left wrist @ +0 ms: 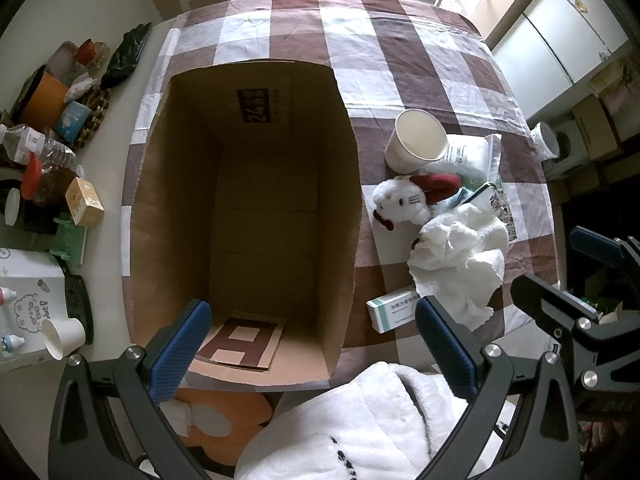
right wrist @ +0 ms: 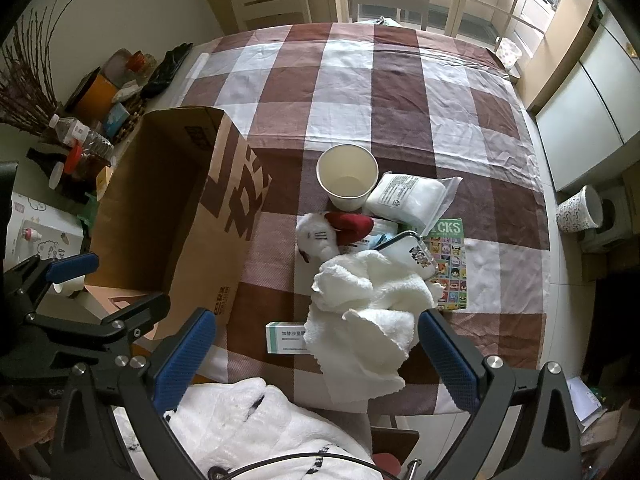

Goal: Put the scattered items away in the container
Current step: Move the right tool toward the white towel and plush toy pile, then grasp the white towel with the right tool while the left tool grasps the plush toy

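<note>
Cardboard box (left wrist: pixel 256 216) empty, white towel (right wrist: pixel 368 312) beside, claws apart

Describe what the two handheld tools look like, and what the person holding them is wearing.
Both tools, left and right, have black angular frames with silver bolts and blue, dimpled pads on the fingers. A thin black cable loops under the right one. The person wears a fluffy white robe with small black marks.
</note>
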Motion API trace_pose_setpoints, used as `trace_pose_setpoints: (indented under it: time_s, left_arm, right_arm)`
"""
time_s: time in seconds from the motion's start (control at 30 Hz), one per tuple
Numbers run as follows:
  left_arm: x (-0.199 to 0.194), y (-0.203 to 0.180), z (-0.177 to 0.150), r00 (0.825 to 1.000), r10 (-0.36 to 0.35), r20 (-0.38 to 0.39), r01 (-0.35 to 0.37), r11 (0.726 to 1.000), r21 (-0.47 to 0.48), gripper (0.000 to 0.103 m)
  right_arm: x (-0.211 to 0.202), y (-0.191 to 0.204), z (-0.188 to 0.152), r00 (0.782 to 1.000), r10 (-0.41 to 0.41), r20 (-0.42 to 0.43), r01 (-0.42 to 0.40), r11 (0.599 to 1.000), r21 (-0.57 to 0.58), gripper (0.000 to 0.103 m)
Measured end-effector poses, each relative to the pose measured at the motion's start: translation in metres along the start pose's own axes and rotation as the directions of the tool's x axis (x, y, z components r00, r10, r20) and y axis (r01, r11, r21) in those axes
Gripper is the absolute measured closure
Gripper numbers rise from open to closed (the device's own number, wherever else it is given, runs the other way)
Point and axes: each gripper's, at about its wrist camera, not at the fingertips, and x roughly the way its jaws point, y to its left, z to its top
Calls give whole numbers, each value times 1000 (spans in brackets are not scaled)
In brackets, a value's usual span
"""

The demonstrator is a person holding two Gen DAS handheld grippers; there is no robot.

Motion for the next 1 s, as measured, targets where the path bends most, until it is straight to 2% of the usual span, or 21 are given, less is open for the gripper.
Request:
trace_pose_setpoints:
  time_s: [0.2, 0.3, 0.47, 0.53, 0.63, 0.7, 0.8, 0.9, 1.0]
  left_arm:
    - [0, -4, 2, 1000, -2, 0, 2, 1000, 17, 0]
    - [-1, -12, 3, 1000, -9, 8, 9, 999, 39, 0]
    - [-1, -40, 1, 999, -30, 27, 27, 993, 119, 0]
    - [3, -55, -3, 998, -57, 20, 53, 985, 164, 0]
    - [10, -77, -12, 996, -86, 10, 82, 974, 212, 0]
    - [16, -89, -19, 995, -96, 1, 93, 969, 229, 0]
    - [24, -98, -29, 994, -110, -21, 112, 969, 222, 0]
    - [26, -97, -37, 994, -111, -22, 114, 974, 194, 0]
    - [26, -88, -40, 994, -104, -13, 105, 983, 149, 0]
  right_arm:
    - [0, -4, -3, 1000, 1, -1, -1, 1000, -3, 0]
    - [-2, -19, -7, 1000, -15, 11, 15, 1000, 0, 0]
    - [-2, -82, -28, 994, -110, 22, 107, 989, 97, 0]
    - [3, -105, -38, 994, -107, 8, 105, 985, 134, 0]
    - [12, -126, -52, 998, -54, 13, 51, 986, 157, 0]
    - [22, -125, -57, 999, 14, 34, -18, 992, 127, 0]
    - [45, -103, -57, 995, 91, 40, -92, 996, 17, 1]
    - [75, -76, -55, 996, 93, 17, -90, 989, -113, 4]
    - [107, -67, -51, 996, 84, -26, -87, 985, -149, 14]
